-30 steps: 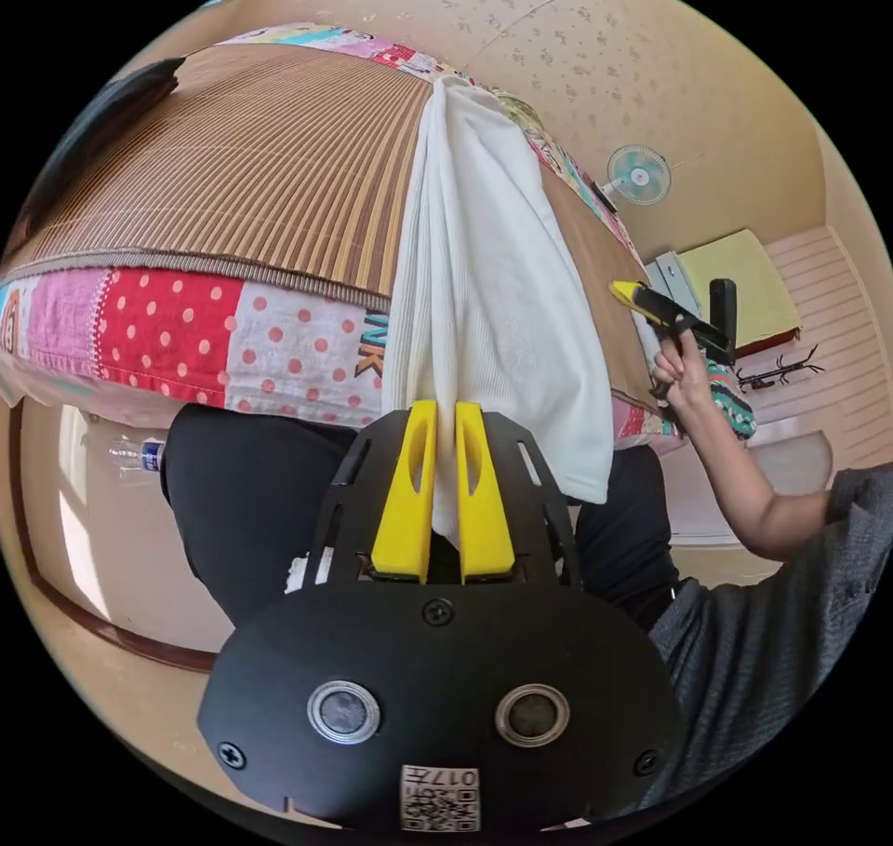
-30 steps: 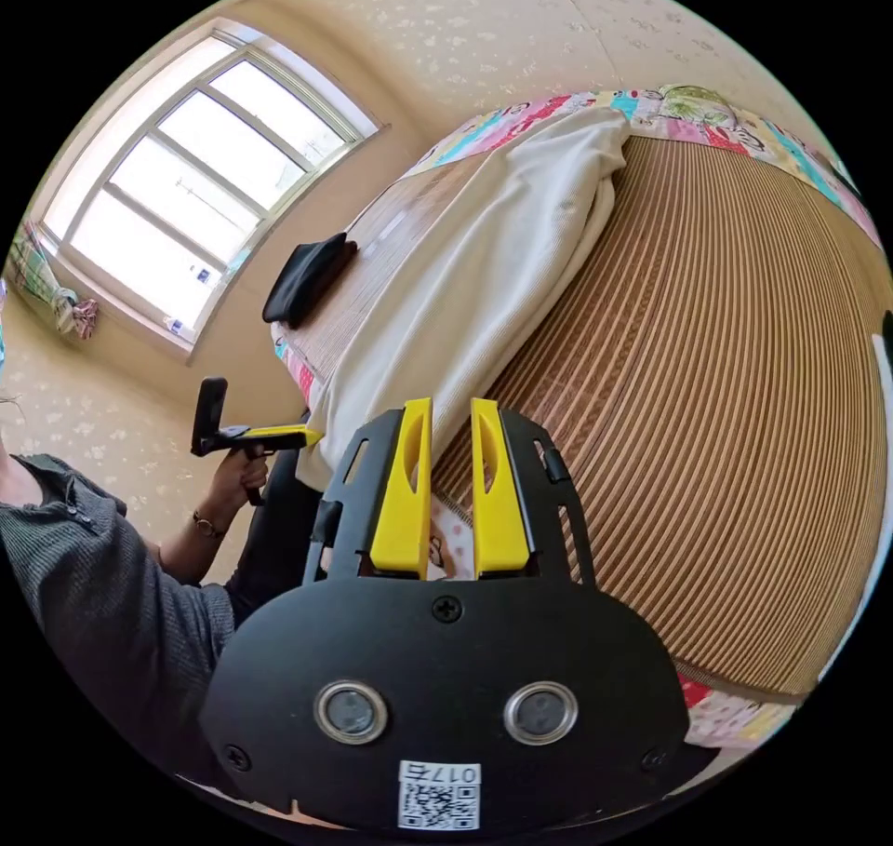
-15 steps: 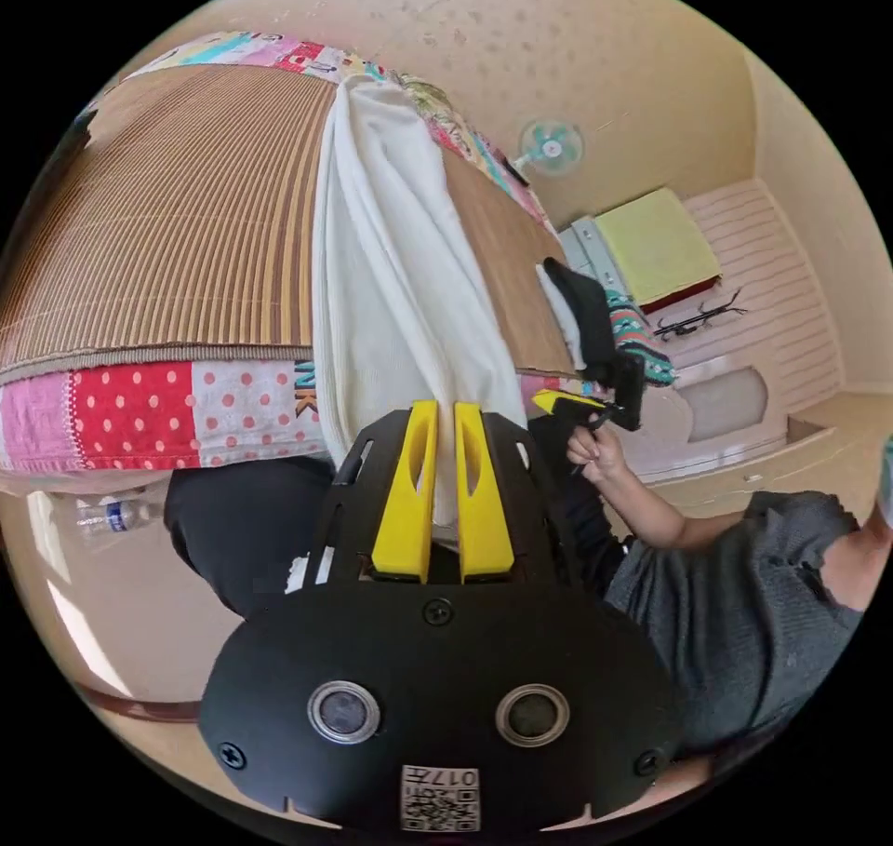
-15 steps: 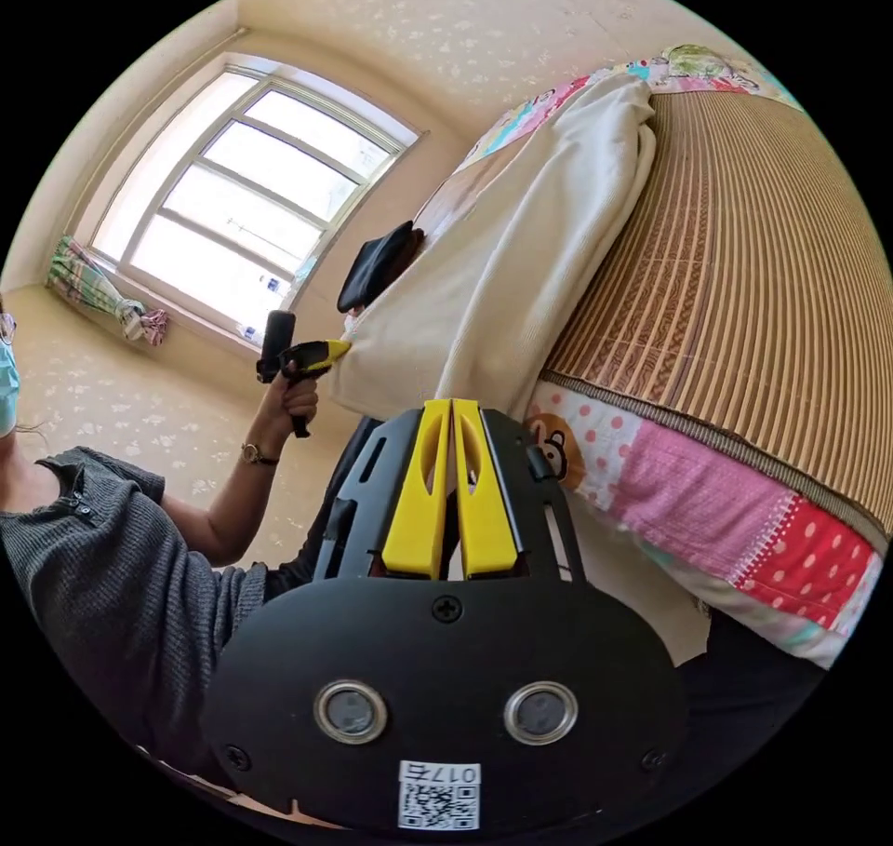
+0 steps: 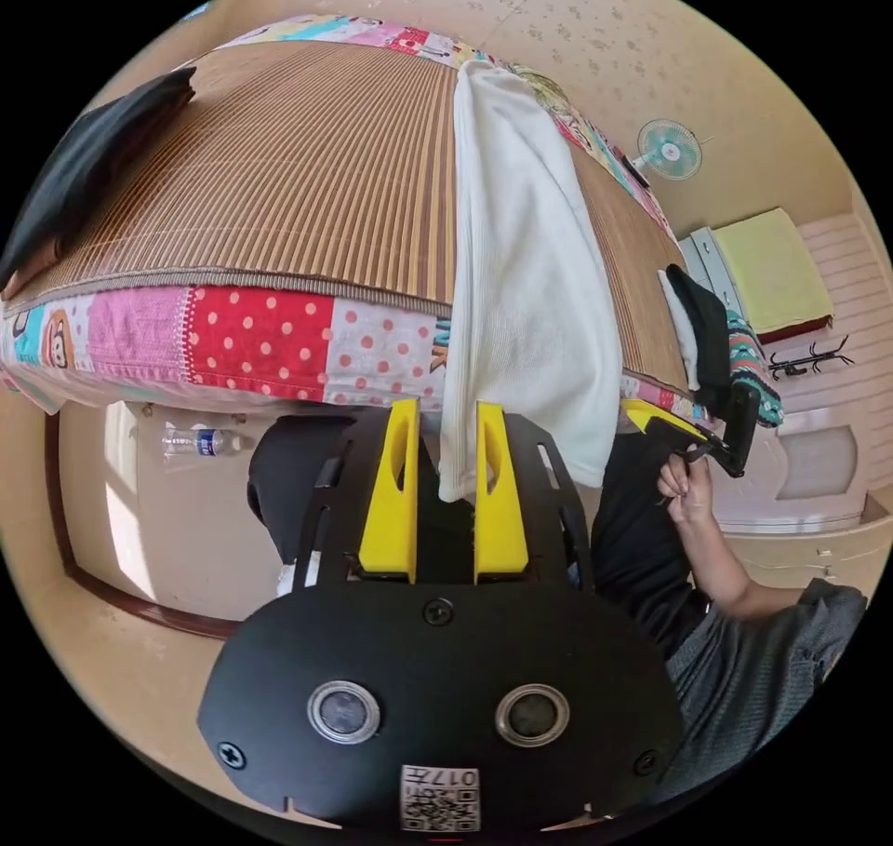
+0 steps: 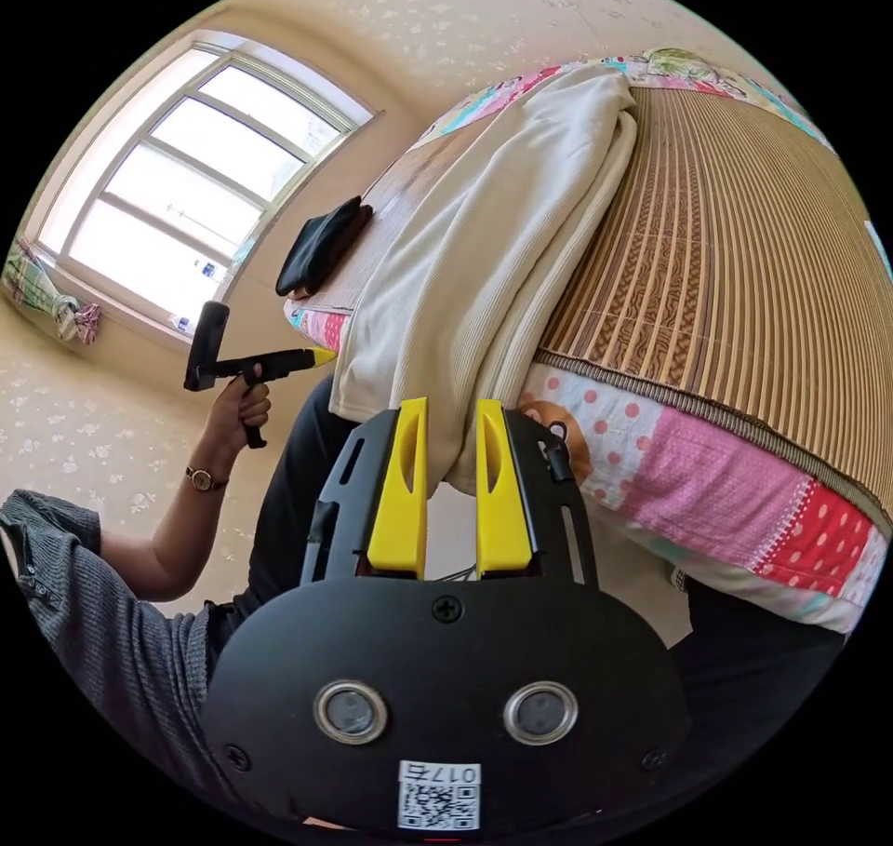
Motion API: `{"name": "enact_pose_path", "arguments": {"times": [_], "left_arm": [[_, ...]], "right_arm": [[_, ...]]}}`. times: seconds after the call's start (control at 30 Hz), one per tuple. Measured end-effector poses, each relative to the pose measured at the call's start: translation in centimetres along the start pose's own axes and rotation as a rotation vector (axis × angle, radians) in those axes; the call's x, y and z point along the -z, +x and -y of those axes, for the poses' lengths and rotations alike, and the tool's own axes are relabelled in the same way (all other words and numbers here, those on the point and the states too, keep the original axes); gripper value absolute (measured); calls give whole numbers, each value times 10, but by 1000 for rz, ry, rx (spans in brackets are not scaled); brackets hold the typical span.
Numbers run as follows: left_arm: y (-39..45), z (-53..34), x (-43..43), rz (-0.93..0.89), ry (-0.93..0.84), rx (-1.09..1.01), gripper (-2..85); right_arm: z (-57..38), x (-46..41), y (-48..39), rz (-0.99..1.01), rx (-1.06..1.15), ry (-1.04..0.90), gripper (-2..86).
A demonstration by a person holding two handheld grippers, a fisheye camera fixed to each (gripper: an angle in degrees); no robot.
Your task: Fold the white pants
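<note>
The left gripper [image 5: 443,492] stands with its yellow jaws parted, low in the frame's centre, the hanging corner of the white pants [image 5: 526,288] lying loosely between them. The right gripper [image 6: 445,483] is likewise spread apart, the pants' [image 6: 484,260] other corner dangling in its gap. The pants stretch in a long band across the striped mat [image 5: 298,167] up the middle of both frames, their near end drooping over the patchwork quilt edge [image 5: 260,343]. A folded black garment [image 6: 321,246] lies at upper left in the right gripper view.
</note>
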State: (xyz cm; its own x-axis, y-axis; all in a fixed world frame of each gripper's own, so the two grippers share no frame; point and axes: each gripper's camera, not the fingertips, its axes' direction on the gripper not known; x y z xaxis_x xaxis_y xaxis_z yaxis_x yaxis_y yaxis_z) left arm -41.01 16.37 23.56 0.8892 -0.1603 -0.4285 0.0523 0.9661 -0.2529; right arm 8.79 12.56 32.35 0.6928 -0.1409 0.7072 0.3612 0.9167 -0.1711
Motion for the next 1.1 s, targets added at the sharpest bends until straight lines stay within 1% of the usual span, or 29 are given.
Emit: {"name": "enact_pose_path", "arguments": {"times": [0.07, 0.2, 0.3, 0.37, 0.43, 0.5, 0.53, 0.6, 0.67, 0.7, 0.73, 0.77, 0.8, 0.83, 0.87, 0.9, 0.93, 1.03, 1.07, 1.1], "left_arm": [[2, 0, -5, 8, 1, -13, 102], [7, 6, -36, 102, -82, -34, 97], [4, 4, -35, 101, -75, -43, 78], [-1, 2, -26, 70, -81, -59, 60], [-9, -2, -12, -15, -68, -89, 51], [-30, -7, 4, -222, -24, -138, 49], [-38, -8, 7, -278, -14, -134, 49], [-68, -10, 13, -488, -2, -108, 47], [-76, -14, 23, -586, 46, -140, 45], [-79, -18, 27, -642, 85, -159, 44], [-81, -20, 27, -667, 95, -162, 43], [-86, -22, 23, -704, 94, -161, 42], [-92, -24, 16, -711, 65, -144, 42], [-96, -25, 12, -696, 44, -125, 41], [-101, -27, 3, -639, -5, -99, 40], [-102, -30, -3, -556, -43, -94, 37], [-101, -31, -6, -516, -59, -93, 36], [-94, -36, 2, -419, -61, -80, 32], [-85, -39, 15, -372, -38, -114, 31], [-75, -43, 31, -368, 13, -170, 30]], "right_arm": [[5, -12, 1, 3, -15, -21, 86], [11, -19, -4, -25, -43, -28, 83], [11, -17, -16, -129, 11, -59, 58], [12, -6, -24, -151, 62, -85, 38], [12, 7, -26, -116, 84, -85, 29], [13, 21, -23, -78, 80, -83, 25], [13, 32, -17, -28, 62, -67, 23], [12, 49, -4, 87, 16, -34, 20], [9, 67, 19, 288, -41, 24, 17], [7, 71, 24, 340, -50, 46, 16], [2, 77, 35, 441, -61, 98, 15], [-3, 77, 46, 481, -86, 114, 14], [-5, 75, 50, 463, -105, 96, 13], [-8, 66, 52, 350, -125, 34, 12], [-10, 51, 49, 179, -113, -41, 11], [-10, 42, 46, 113, -105, -82, 11], [-11, 30, 41, 63, -90, -119, 11], [-7, 31, 23, 52, -55, -104, 11], [-8, 39, 14, 101, -12, -60, 11], [-9, 43, 11, 132, 9, -33, 10]]}}
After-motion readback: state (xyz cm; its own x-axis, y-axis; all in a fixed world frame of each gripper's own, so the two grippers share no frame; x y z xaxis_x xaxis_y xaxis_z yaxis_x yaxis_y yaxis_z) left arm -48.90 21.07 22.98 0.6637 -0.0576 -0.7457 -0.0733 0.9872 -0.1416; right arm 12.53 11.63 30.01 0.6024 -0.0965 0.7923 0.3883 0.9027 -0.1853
